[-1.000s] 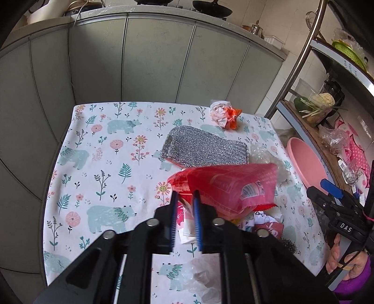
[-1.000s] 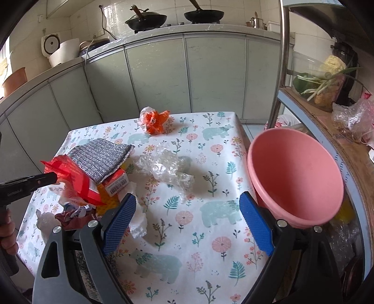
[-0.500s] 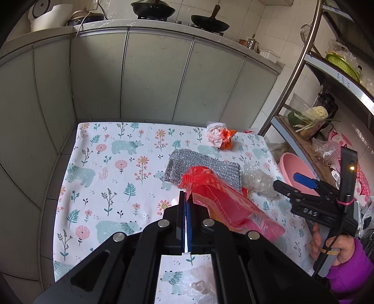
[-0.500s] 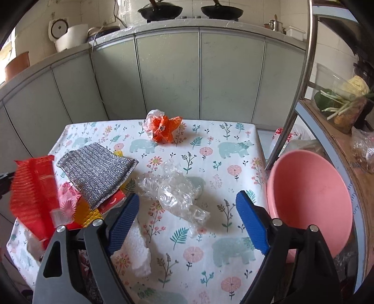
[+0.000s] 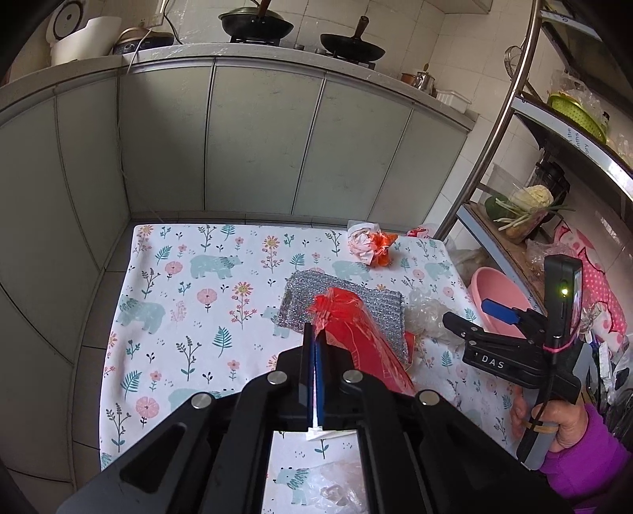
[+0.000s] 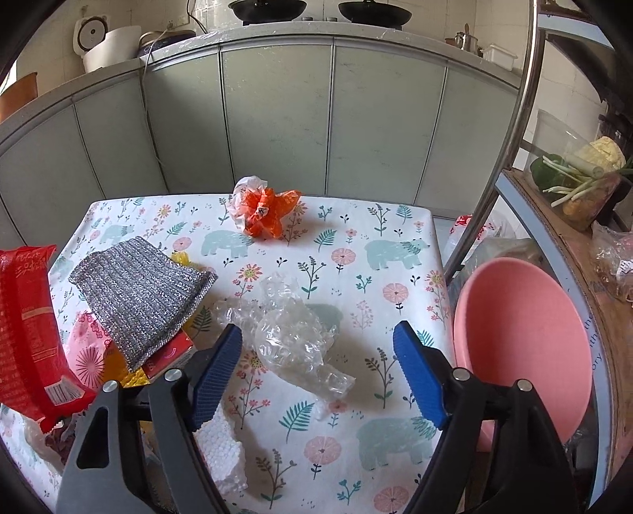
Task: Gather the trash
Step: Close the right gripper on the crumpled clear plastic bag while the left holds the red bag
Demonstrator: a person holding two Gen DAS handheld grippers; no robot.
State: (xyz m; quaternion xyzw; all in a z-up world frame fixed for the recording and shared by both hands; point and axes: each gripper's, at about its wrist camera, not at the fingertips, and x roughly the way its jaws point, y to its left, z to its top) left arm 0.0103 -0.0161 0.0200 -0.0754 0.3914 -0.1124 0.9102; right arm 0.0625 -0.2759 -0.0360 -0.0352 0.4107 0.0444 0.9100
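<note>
- Left gripper [image 5: 314,340] jaws pinch the red wrapper [image 5: 358,336]; its print is illegible.
- Right gripper [image 6: 316,356], lettered "DAS", stands open, jaws just narrowing, clear plastic [image 6: 292,332] at twelve o'clock.

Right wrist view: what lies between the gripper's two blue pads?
Crumpled clear plastic on the tablecloth lies between the open right gripper's pads, untouched.

Kitchen, daylight, tiled walls.
Grey-green cabinet fronts [image 6: 277,118] under counter with two woks [image 5: 257,23]; metal shelf rack [image 5: 494,158] at right; floral tablecloth [image 5: 178,296].
</note>
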